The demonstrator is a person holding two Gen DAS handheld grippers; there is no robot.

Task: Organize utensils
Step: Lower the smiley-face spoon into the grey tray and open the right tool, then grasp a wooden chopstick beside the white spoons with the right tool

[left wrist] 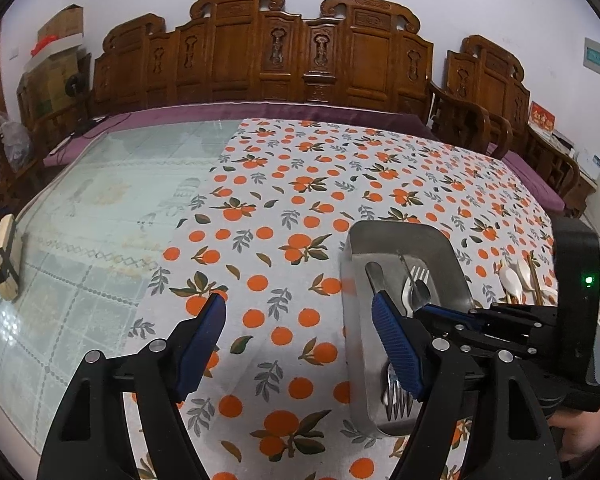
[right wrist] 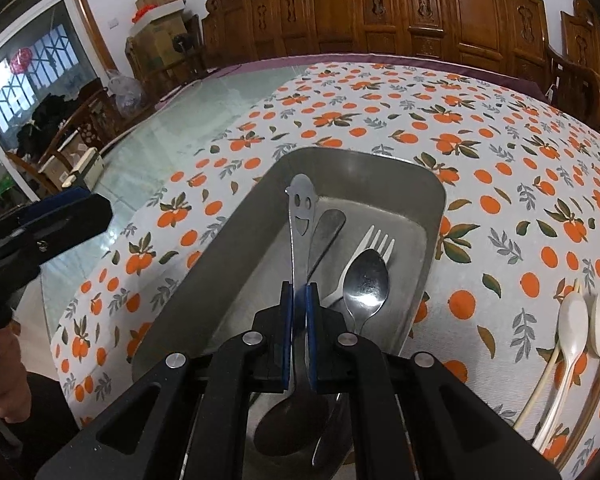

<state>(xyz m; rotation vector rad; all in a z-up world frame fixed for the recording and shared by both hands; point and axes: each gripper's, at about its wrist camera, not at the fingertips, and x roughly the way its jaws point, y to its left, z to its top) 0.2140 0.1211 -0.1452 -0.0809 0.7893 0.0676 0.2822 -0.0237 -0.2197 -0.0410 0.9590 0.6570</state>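
- Between the jaws of the right gripper (right wrist: 299, 296) a metal spoon (right wrist: 300, 216) is clamped by its flat handle; the jaws are almost fully closed, with only the thickness of the handle left between the blue pads.
- The long axis of the spoon is seen to run straight ahead of the jaws: the smiley-face handle end projects forward and upward beyond the fingertips, while the bowl hangs behind and below them.
- Directly beneath and ahead of the right jaws the metal tray (right wrist: 432, 184) is found on the bench (left wrist: 112, 208), over the orange-print cloth (right wrist: 480, 128).
- Just right of the jaws, inside the tray, a second spoon (right wrist: 366, 276) is laid on a fork (right wrist: 376, 240), both roughly parallel to the held spoon; a flat handle (right wrist: 328, 224) lies immediately ahead.
- Well to the right, outside the tray, white ceramic spoons (right wrist: 568, 320) and chopsticks, partly cut off by the picture edge, are left on the cloth.
- The left gripper (left wrist: 300, 316) is held with its jaws wide apart and nothing between them; the tray lies just right of its right finger.
- The right hand is judged the nearer one for the coming move: the spoon is already above the tray, so a release parallel to the other utensils is indicated.
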